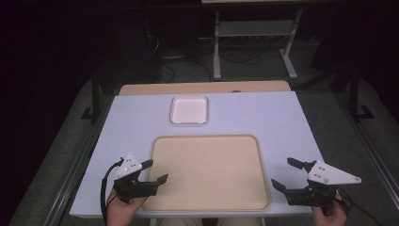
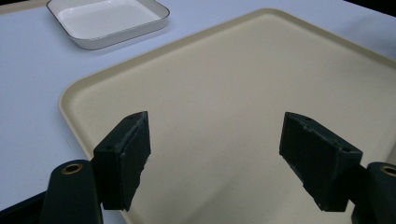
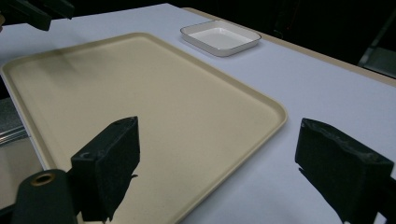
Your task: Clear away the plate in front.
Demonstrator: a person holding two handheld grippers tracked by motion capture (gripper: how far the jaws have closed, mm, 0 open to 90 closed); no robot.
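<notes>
A large beige tray [image 1: 209,141] lies empty at the front middle of the white table. Behind it sits a small white square dish [image 1: 189,109], also empty. My left gripper [image 1: 154,171] is open over the tray's front left corner, nothing between its jaws. My right gripper [image 1: 287,173] is open just right of the tray's front right corner, holding nothing. In the left gripper view the jaws frame the tray [image 2: 224,93], the dish [image 2: 107,21] at top left. In the right gripper view the tray [image 3: 140,93] spreads ahead and the dish [image 3: 220,37] lies beyond.
The white tabletop [image 1: 263,117] has a wooden strip [image 1: 202,87] along its far edge. Dark floor with cables and a metal stand's legs [image 1: 254,42] lies beyond. A hand [image 1: 123,211] holds each gripper at the table's near edge.
</notes>
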